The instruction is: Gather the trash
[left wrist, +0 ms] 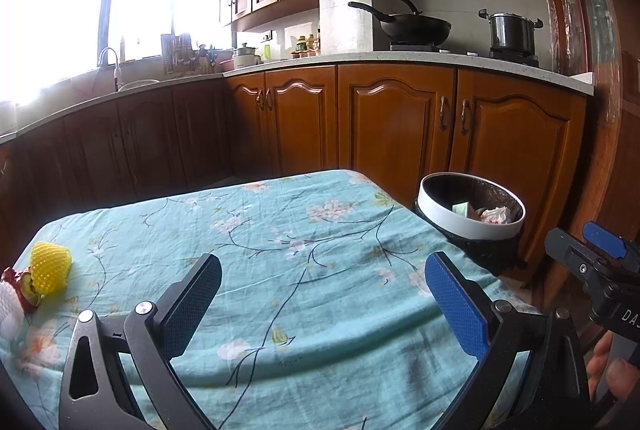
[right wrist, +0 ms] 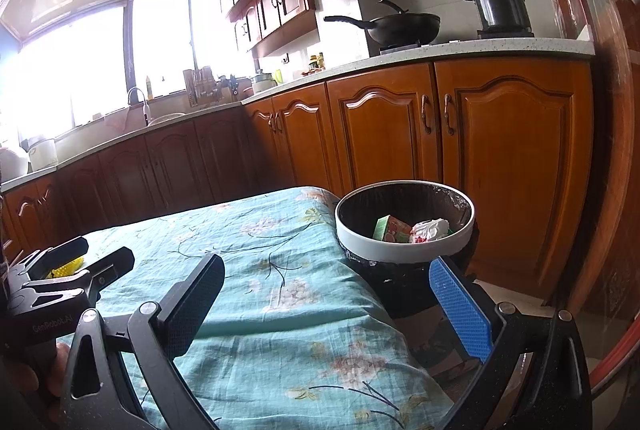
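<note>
A yellow foam fruit net [left wrist: 51, 266] lies at the far left of the table, with red-and-green fruit scraps [left wrist: 22, 286] and a white foam net [left wrist: 9, 304] beside it. My left gripper [left wrist: 320, 298] is open and empty above the middle of the table, well to the right of that trash. A white-rimmed trash bin [right wrist: 404, 230] with a black liner stands off the table's right edge; it holds a green carton [right wrist: 390, 228] and crumpled tissue [right wrist: 430, 228]. My right gripper [right wrist: 326, 300] is open and empty, over the table's right edge, close in front of the bin.
The table carries a teal floral cloth [left wrist: 280, 230]. Brown kitchen cabinets [left wrist: 400, 121] run behind it, with a wok [left wrist: 412, 25] and a pot [left wrist: 512, 31] on the counter. A wooden door frame [right wrist: 612, 149] stands to the right of the bin.
</note>
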`<state>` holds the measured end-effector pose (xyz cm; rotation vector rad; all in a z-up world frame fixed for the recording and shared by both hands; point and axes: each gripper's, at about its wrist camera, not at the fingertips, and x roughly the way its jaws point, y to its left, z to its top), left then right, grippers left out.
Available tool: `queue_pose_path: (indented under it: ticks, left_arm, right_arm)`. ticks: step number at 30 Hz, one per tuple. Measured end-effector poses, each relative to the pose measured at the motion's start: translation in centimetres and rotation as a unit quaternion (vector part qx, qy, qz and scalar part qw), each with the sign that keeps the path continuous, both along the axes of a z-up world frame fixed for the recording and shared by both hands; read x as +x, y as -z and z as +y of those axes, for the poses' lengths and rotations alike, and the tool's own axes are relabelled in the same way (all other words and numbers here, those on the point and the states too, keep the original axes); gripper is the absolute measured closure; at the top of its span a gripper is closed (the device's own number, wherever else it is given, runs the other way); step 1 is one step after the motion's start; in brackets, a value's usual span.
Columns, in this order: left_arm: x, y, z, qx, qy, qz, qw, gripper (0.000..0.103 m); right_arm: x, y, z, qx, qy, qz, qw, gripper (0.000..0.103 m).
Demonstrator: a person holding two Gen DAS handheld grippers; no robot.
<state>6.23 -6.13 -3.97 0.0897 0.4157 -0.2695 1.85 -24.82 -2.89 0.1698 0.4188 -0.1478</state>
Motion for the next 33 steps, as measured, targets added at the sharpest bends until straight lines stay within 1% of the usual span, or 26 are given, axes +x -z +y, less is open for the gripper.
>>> queue_pose_path:
  ticks: [33]
  left_arm:
    - [-0.01, -0.14, -0.04, -0.001, 0.007, -0.001, 1.0000, 0.001]
  right_arm:
    - [0.16, -0.27, 0.09, 0.005, -0.004, -0.001, 1.000, 0.000]
